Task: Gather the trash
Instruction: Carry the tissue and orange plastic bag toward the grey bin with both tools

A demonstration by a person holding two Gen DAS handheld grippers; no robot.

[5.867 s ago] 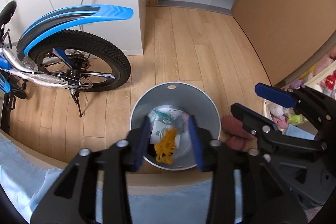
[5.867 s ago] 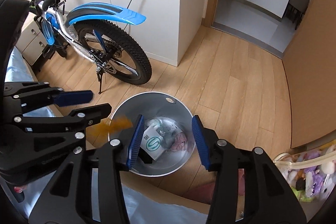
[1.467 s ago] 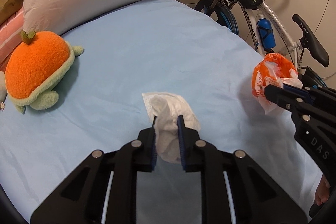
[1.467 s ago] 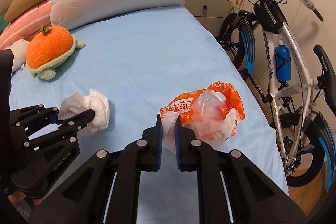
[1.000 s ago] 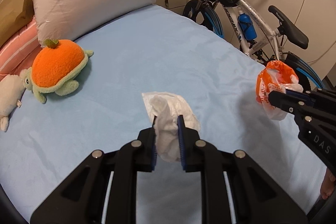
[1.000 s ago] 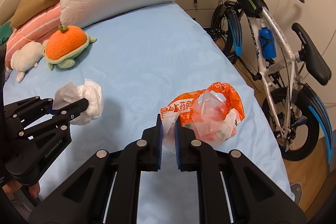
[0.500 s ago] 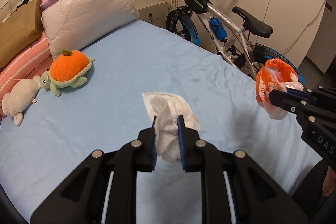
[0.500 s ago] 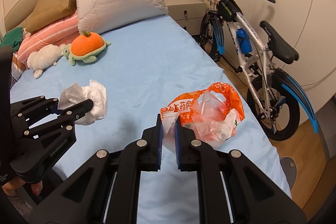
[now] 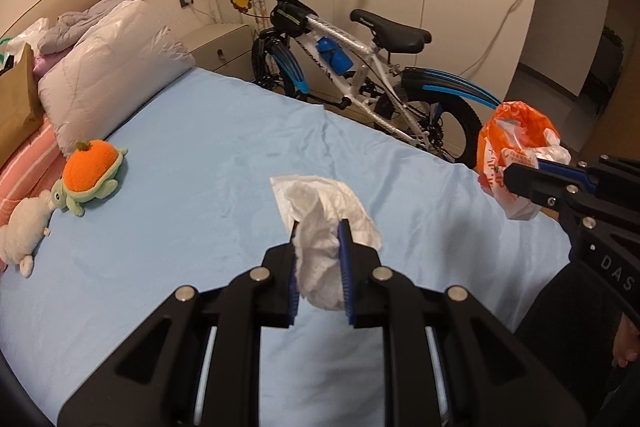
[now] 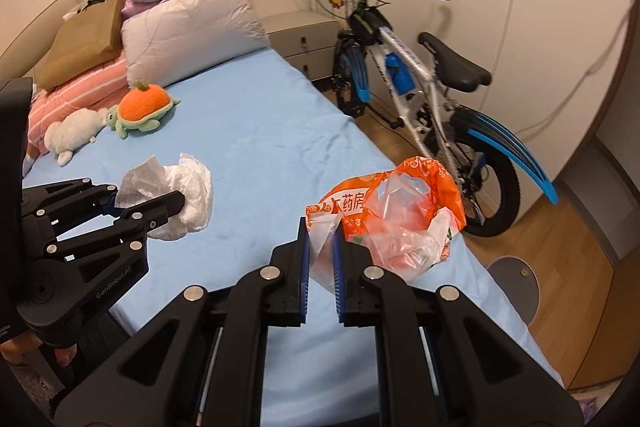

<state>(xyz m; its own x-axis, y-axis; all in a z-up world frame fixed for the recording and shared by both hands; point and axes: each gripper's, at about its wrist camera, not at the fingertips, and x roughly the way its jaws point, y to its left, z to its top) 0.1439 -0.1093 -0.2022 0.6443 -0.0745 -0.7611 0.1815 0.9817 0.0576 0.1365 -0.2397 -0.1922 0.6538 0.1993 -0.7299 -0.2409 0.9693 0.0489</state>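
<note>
We hold one piece of trash in each gripper, both lifted clear of the bed (image 9: 208, 147) so nothing drags across the blue sheet. The left gripper (image 9: 320, 239) has its jaws closed narrow on a crumpled white tissue (image 9: 324, 211), pinched through the middle so that the wad bulges above and below the pads. The right gripper (image 10: 320, 239) has its jaws nearly together on the edge of an orange and clear plastic bag (image 10: 396, 211), which hangs open and puffed out beyond the pads; gripping the thin edge keeps the light film from slipping. The two loads are held apart, side by side, so they do not tangle.

Compared with half a second ago, the grasps are unchanged but we have drawn further back from the bed and turned toward its foot. More of the room shows: the headboard, the white pillow (image 9: 112, 67), the orange plush turtle (image 9: 92, 179) now lying farther off, and the whole bicycle (image 9: 352, 67) beside the bed. In the right view the wooden floor and the rim of the grey bin (image 10: 516, 279) have come into sight past the mattress corner. We judge the carry to that bin is under way.
</note>
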